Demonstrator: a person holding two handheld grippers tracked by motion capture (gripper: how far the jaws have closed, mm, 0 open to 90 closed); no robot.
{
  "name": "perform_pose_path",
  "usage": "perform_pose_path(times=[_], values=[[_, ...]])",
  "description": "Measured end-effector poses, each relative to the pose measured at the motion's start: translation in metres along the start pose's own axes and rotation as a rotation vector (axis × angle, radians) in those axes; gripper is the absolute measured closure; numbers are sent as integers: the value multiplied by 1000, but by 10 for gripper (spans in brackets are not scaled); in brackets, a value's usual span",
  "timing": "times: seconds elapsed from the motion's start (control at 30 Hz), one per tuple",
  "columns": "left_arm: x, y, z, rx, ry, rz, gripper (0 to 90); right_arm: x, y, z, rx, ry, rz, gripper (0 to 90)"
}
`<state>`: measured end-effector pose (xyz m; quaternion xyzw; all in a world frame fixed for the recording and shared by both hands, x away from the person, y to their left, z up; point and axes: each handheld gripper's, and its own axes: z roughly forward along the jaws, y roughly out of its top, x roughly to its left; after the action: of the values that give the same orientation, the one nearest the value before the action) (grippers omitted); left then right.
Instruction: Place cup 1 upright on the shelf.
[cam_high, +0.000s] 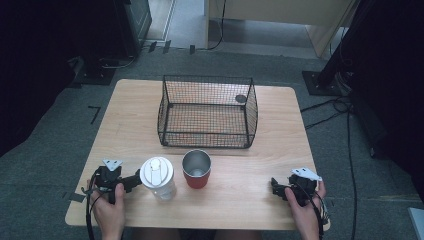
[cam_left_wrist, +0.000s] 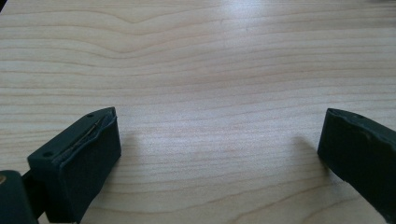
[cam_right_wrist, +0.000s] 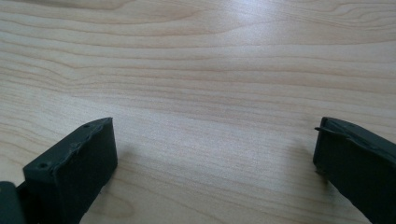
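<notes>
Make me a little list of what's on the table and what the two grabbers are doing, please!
table: wood
basket: black wire, at the far middle, nothing in it
cup: red with a shiny inside, upright, in front of the basket
bottle: clear with a white lid, upright, left of the cup
left gripper: open, close beside the bottle, holding nothing
right gripper: open, near the table's right edge, holding nothing

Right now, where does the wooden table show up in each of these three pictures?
High view: the table spans the middle, bearing the wire basket.
Left gripper view: its wood lies behind the open jaws of the left gripper.
Right gripper view: its wood lies behind the open jaws of the right gripper.
Shared landmark: the pale wavy wood grain.
</notes>
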<state>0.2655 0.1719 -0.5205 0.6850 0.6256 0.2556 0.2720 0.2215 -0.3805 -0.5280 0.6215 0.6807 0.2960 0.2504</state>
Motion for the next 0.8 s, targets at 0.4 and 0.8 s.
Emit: perform_pose_path(times=[0.4,0.8], values=[[0,0,0,0,0,0,1,21,7,-15,-30,9,-45,0],[0,0,0,-1,1,0,1,59,23,-34,-97,84,-77,0]])
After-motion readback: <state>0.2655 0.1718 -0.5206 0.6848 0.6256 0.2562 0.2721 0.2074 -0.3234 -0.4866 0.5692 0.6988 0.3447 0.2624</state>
